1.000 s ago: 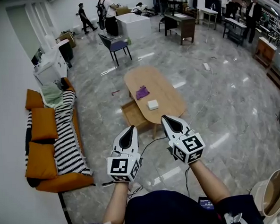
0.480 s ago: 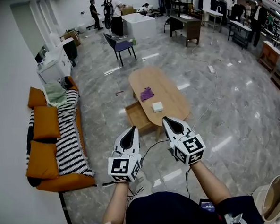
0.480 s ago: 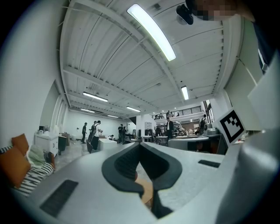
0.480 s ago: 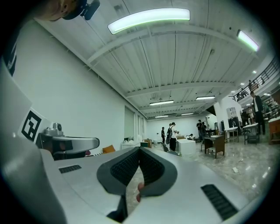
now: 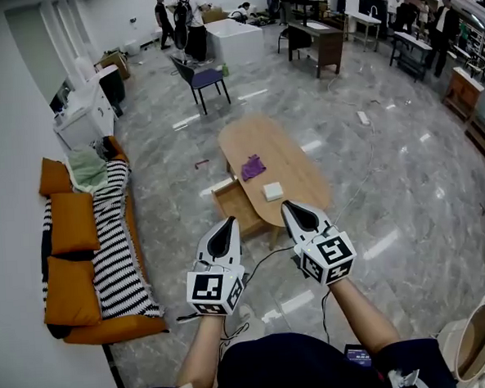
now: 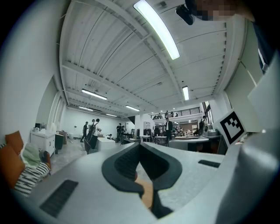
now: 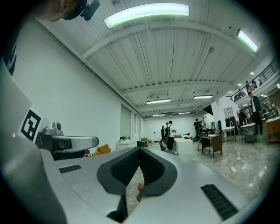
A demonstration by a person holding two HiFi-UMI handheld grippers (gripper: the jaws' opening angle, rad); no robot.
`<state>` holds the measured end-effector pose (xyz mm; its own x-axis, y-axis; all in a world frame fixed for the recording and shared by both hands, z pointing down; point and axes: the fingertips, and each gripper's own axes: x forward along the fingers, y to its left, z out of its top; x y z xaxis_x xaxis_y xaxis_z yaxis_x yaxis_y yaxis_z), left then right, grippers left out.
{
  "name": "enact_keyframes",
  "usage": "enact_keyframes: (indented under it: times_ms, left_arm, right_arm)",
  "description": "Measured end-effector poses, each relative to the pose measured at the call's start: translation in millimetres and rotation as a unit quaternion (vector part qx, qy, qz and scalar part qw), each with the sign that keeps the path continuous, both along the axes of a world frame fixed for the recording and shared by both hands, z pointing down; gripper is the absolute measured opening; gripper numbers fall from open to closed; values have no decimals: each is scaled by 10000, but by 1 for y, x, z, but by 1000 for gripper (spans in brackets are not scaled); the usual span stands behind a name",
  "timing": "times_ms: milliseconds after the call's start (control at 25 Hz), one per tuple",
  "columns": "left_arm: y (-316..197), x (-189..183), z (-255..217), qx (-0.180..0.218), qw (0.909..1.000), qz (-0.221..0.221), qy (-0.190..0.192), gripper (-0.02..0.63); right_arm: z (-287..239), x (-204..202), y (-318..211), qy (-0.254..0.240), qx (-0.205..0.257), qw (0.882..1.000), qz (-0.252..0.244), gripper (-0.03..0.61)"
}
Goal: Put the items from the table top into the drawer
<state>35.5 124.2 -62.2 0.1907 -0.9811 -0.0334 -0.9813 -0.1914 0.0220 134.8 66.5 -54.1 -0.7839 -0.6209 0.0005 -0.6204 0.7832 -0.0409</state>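
Head view: person stands well short of the table [image 5: 282,137], so prob. only the approach stage, nothing picked yet. Left gripper [image 5: 226,224] and right gripper [image 5: 291,207] are held side by side, level, noses aimed at the table's near end. That looks like a carry pose rather than a reach. Both gripper views show jaws fully together, pads meeting, nothing btwn them.

Both task items lie on the table top:
- purple cloth [image 5: 252,166], crumpled, about mid-table
- small white block [image 5: 273,191], nearer the near end, apart from the cloth

Drawer [image 5: 235,204] is pulled out from the table's sofa-facing side, near its near end, so it's ready to take both w/o an opening step.

Hard to tell:
- drawer's inside looks bare wood, but its inner part is tucked under the table edge
- white item is too small to say box or pad
- table legs mostly hidden
- in both gripper views the jaws block the table; only a wood-coloured sliver shows thru the left gap
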Motion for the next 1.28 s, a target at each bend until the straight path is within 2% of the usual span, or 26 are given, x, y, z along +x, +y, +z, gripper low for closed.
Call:
enact_keyframes:
  times_ms: [720, 1280]
  left_arm:
    - [-95, -93, 0, -14, 9993, 273, 258, 3]
    - [-137, -160, 18, -144, 9982, 387, 423, 3]
  right_arm:
    - [6, -80, -90, 220, -111, 9987, 456, 17]
    - [20, -137, -125, 412, -159, 9967, 679, 17]
